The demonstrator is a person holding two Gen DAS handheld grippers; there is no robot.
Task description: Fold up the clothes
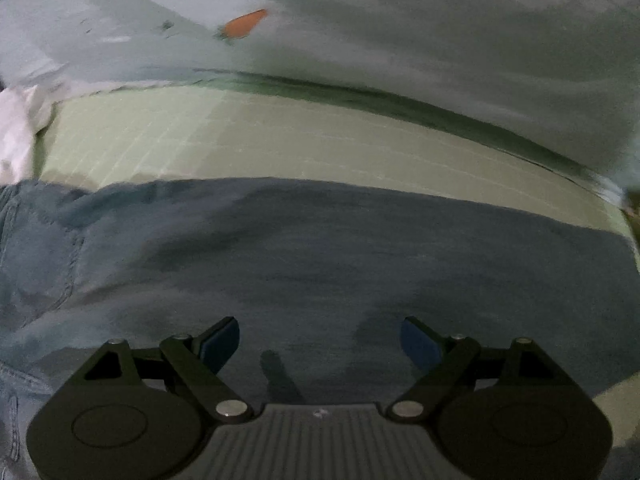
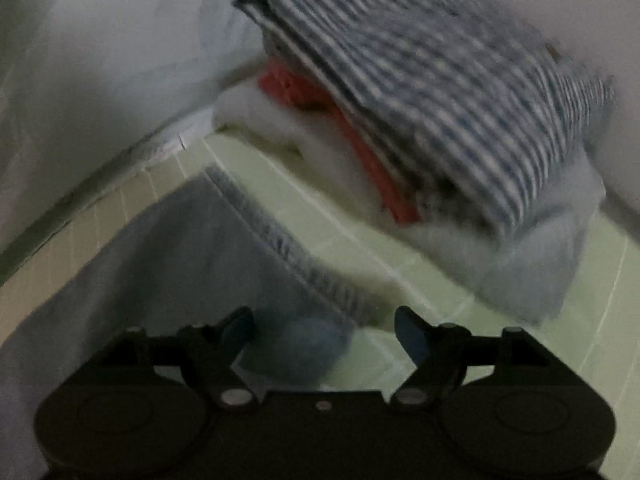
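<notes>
The left gripper point(image 1: 320, 340) stood with its jaws wide apart and nothing between the blue pads point(image 1: 218, 342). It hung over a broad spread of blue denim point(image 1: 320, 264), the garment to be folded, which filled the lower half of the left wrist view from nine o'clock to three o'clock. A stitched seam point(image 1: 74, 268) ran down the denim at about nine o'clock. Past the far edge of the denim, toward twelve o'clock, lay a strip of pale green gridded mat point(image 1: 280, 144), and beyond it a grey-green wall point(image 1: 400, 32) bearing orange marks point(image 1: 244, 24). A bit of white cloth point(image 1: 18, 128) showed at ten o'clock.

The right gripper point(image 2: 324, 332) also stood with its jaws well apart, gripping nothing. A soft blue bunch of fabric point(image 2: 296, 348) lay between and just below the fingers; the blur left it unclear whether either pad touched it. From there a paler blue denim panel point(image 2: 168, 264) spread toward nine o'clock, its stitched hem point(image 2: 280, 240) running up toward eleven o'clock over the green mat point(image 2: 520, 352). At one o'clock sat a stack of folded clothes point(image 2: 420, 120): a blue-and-white striped piece point(image 2: 440, 80) on top, a red layer point(image 2: 360, 152) under it, and white pieces point(image 2: 280, 120) at the bottom.
</notes>
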